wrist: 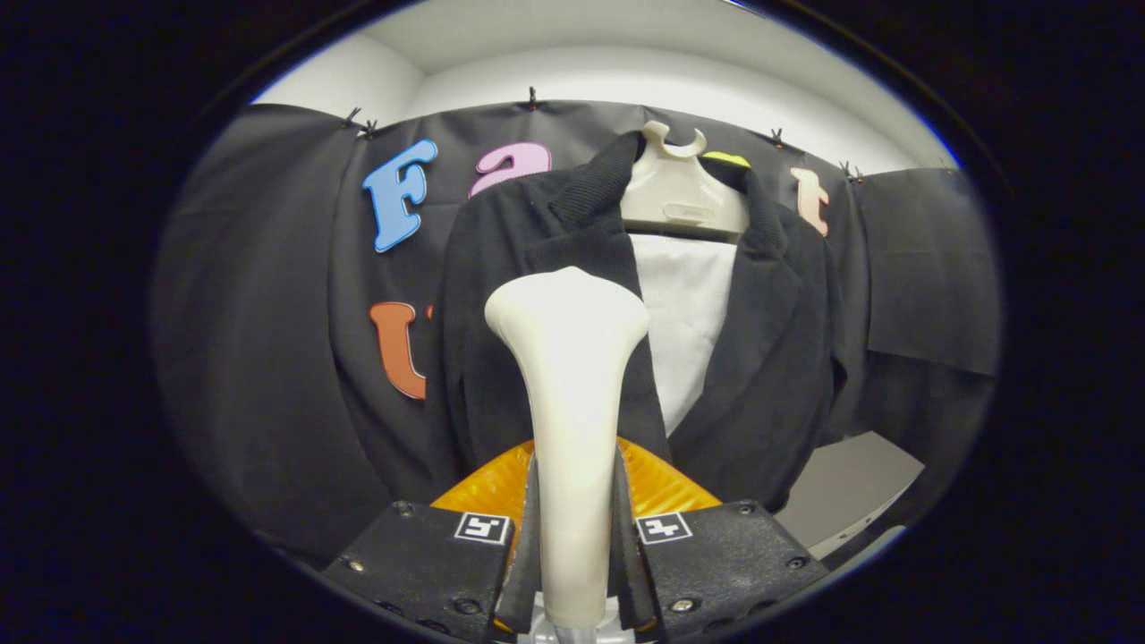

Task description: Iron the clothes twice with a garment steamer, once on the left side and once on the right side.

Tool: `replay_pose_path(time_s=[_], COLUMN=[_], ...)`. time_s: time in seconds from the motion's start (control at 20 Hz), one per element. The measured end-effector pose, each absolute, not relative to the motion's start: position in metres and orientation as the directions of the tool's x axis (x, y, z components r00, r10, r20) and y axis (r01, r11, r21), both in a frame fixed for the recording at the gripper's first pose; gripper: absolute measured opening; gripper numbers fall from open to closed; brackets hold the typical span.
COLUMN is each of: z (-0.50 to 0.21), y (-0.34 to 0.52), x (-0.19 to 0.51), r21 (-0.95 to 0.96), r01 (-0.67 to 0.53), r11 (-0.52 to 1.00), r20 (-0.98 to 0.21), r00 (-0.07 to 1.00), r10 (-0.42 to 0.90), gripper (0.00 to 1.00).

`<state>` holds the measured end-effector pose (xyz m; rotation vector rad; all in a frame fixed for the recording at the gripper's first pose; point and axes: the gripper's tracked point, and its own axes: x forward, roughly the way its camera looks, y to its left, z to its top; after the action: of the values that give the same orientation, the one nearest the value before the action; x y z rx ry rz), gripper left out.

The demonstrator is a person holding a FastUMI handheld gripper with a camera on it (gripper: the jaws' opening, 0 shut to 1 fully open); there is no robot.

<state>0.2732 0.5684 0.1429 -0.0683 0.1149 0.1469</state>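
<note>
The gripper [572, 528] clamps the rigid garment steamer [569, 358] by its narrow handle; the jacket [760, 358] ahead hangs soft and likely yields.

- Steamer [570, 394] stands upright between the gripper [572, 537] fingers, both pressed on its handle.
- Jacket [501, 295] hangs beyond, on a hanger [680, 192].
- Steamer head lies before the jacket's left front.

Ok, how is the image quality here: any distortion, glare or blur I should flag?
Gripper view: strong fisheye bending, so the cloth wall curves around the jacket. Steamer, clamped between the gripper fingers, is bright but not blown out. Jacket fabric is dark with little detail. Focus looks sharp at the centre, softer toward the rim.
</note>
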Motion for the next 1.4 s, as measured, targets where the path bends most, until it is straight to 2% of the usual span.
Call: replay_pose_path(time_s=[1.4], z=[-0.031], y=[0.535], x=[0.245], r21=[-0.109], r01=[-0.150], r11=[0.983], r20=[-0.357], r00=[0.928], r10=[0.102], gripper=[0.38])
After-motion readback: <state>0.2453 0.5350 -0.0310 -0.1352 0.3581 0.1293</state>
